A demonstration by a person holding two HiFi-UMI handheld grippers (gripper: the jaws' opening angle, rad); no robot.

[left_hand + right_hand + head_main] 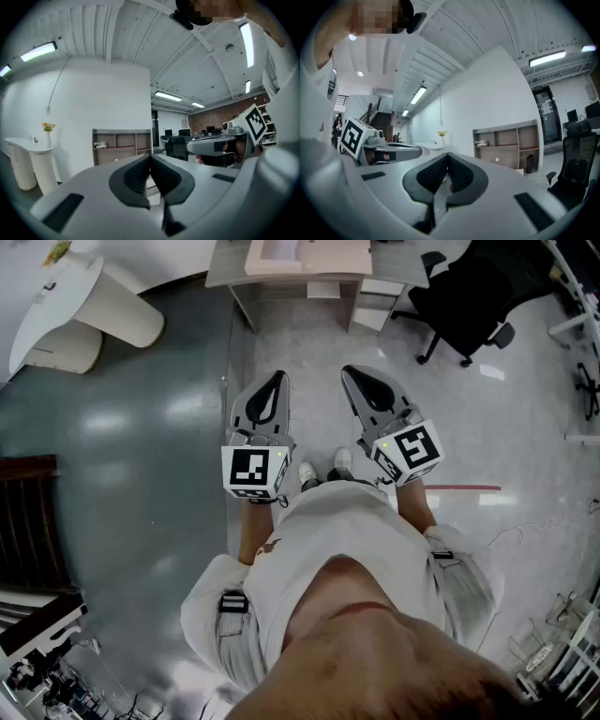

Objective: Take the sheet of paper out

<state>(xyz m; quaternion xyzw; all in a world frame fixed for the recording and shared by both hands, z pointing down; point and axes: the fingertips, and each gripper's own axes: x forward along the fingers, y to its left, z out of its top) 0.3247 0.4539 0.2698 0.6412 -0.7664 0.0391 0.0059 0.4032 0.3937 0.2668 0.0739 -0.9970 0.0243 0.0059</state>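
I am looking down on both grippers, held level side by side in front of the person's body. The left gripper (pixel 277 381) (pixel 150 158) is sitting with its jaws pressed together and nothing between them. The right gripper (pixel 351 373) (pixel 447 157) is showing the same, pads meeting and empty. The two are near each other but apart, with the person's shoes (pixel 307 472) showing on the floor (pixel 169 427) between them. Ahead of both tips I am seeing an open stretch of floor running to the shelf (pixel 225 277) (pixel 123 145) (pixel 511 143), whose front edge is crossing the top of the head view. Pale flat things are lying on its top. Whether one is the sheet of paper, I cannot tell. A white counter (pixel 56 296) (pixel 28 145) is curving in at the far left, well apart from the left gripper. A black chair (pixel 469 296) (pixel 579 154) is standing at the far right, beside the shelf's right end and well apart from the right gripper. A red strip (pixel 464 488) is lying on the floor just right of the right gripper.
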